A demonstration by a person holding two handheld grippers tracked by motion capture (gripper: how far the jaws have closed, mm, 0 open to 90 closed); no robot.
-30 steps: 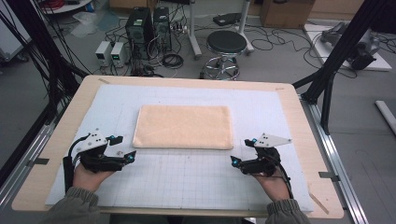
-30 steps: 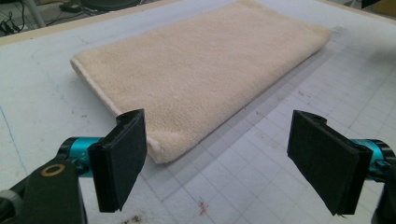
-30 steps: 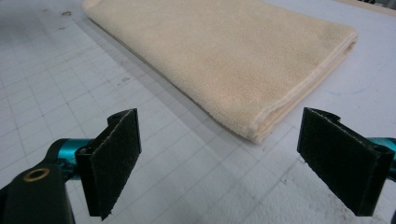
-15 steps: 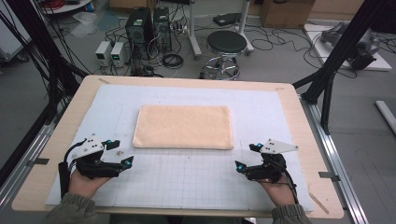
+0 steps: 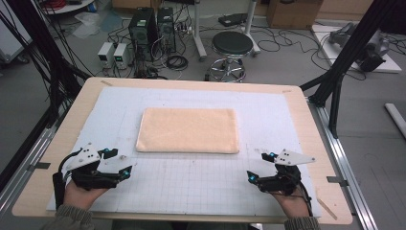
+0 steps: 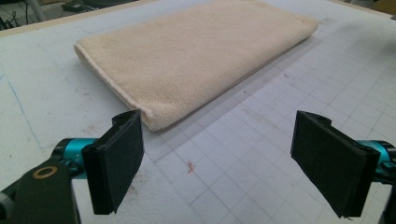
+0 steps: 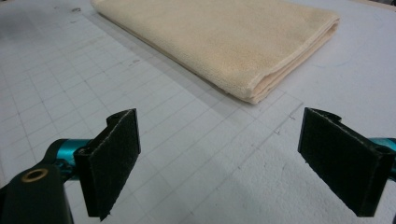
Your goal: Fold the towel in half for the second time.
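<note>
A folded cream towel (image 5: pixel 188 130) lies flat in the middle of the white gridded mat (image 5: pixel 201 182). My left gripper (image 5: pixel 117 163) rests low at the front left, open, its jaws wide apart and nothing between them. In the left gripper view the towel (image 6: pixel 196 51) has its near corner just beyond the left pad (image 6: pixel 119 158). At the front right my right gripper (image 5: pixel 261 166) is open too and holds nothing. The right gripper view shows the towel (image 7: pixel 224 42) ahead, its folded edge facing the jaws.
The mat covers a wooden table (image 5: pixel 76 110) with metal rails along both sides. Beyond the far edge stand a black stool (image 5: pixel 232 45), computer boxes (image 5: pixel 151 28) and cables on the floor. Black frame posts (image 5: pixel 344 62) rise at the right.
Both grippers have drawn back toward the front edge of the table, away from the towel. The towel has not moved.
</note>
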